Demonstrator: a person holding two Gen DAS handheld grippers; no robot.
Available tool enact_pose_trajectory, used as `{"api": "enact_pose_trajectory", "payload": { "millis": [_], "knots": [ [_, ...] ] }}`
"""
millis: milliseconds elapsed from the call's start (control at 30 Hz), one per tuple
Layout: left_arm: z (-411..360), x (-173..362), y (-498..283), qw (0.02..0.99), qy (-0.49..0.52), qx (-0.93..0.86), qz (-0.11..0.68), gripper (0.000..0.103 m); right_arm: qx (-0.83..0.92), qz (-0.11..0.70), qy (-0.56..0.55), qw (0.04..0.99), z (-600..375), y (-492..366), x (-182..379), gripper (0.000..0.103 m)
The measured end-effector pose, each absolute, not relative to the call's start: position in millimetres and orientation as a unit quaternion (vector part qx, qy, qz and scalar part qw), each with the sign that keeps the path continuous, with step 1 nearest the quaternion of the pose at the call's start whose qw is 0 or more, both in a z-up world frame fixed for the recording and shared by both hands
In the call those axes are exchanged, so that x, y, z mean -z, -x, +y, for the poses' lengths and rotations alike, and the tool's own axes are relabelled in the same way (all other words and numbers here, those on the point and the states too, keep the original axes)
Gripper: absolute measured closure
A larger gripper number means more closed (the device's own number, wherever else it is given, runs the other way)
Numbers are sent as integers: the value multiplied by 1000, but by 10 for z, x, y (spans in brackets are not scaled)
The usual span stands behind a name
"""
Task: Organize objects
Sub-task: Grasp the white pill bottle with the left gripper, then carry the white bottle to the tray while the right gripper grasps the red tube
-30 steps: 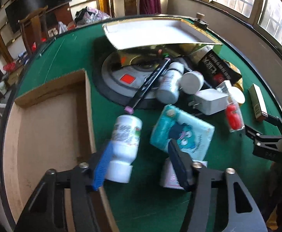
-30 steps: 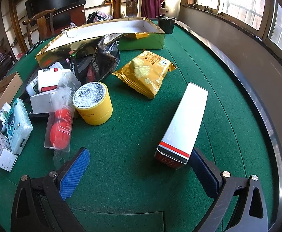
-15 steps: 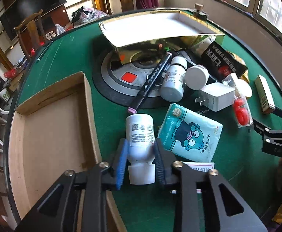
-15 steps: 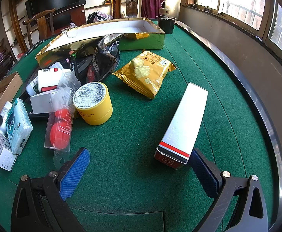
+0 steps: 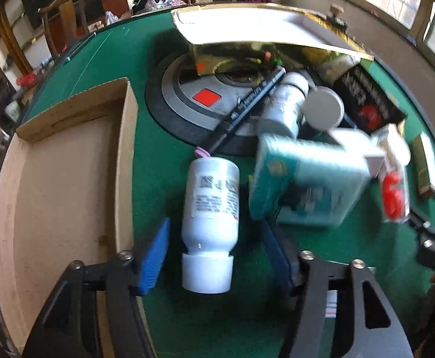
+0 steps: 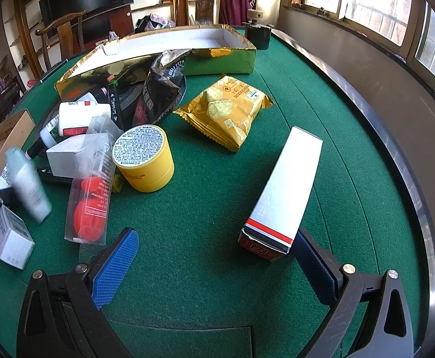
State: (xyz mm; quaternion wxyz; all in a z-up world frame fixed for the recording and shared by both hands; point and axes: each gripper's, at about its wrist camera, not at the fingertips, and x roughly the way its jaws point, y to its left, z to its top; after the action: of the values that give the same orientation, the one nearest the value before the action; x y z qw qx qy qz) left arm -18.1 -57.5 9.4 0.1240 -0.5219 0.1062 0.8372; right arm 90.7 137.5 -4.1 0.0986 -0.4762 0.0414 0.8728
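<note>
Right now I am straddling the white pill bottle (image 5: pixel 210 208) lying beside the cardboard tray (image 5: pixel 68 179) with my left gripper (image 5: pixel 214 256), fingers spread and untouching; I should be squeezing squarely across its shoulder.

- Green felt-covered desk (image 6: pixel 205 238): matt, slightly napped cloth.
- Long gold foil-faced box (image 6: pixel 223 59): mirror-glossy outside, matt white card inside.
- Brown cardboard tray (image 5: pixel 68 179): dull, rough paper.
- White plastic bottle (image 5: pixel 211 205): smooth, faintly shiny.
- Yellow snack packet (image 6: pixel 226 113): glossy, crinkled film.
</note>
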Motion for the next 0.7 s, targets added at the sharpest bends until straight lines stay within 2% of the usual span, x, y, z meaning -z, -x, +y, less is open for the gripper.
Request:
{"api": "enact_pose_trajectory", "payload": {
  "millis": [33, 100, 133, 167, 233, 433, 567, 600, 667, 700],
  "knots": [
    [-556, -94, 155, 121, 513, -843, 106, 40, -872, 37, 478, 95, 1371, -908, 41, 0],
    [-574, -105, 136, 132, 509, -847, 80, 50, -873, 32, 480, 84, 1376, -923, 40, 0],
    [-587, -123, 117, 132, 502, -851, 74, 65, -873, 29, 481, 80, 1373, -924, 39, 0],
    [-590, -133, 103, 129, 497, -855, 78, 70, -871, 25, 486, 72, 1369, -932, 35, 0],
    [-663, -180, 51, 148, 490, -858, 47, 70, -863, 26, 501, 60, 1395, -969, 9, 1],
    [-906, -436, -268, 178, 460, -869, -27, 70, -897, 50, 436, 48, 1470, -1261, -451, 2],
    [-1086, -621, -534, 203, 438, -873, -71, 70, -894, 49, 444, 22, 1259, -1099, -563, 2],
    [-1093, -649, -561, 206, 435, -873, -75, 70, -892, 43, 450, 25, 1209, -1069, -543, 4],
    [-1203, -722, -703, 211, 426, -876, -83, 70, -882, 41, 470, 15, 1074, -902, -453, 24],
    [-1245, -735, -745, 210, 423, -877, -84, 70, -876, 49, 480, 11, 1038, -819, -406, 41]
  ]
}}
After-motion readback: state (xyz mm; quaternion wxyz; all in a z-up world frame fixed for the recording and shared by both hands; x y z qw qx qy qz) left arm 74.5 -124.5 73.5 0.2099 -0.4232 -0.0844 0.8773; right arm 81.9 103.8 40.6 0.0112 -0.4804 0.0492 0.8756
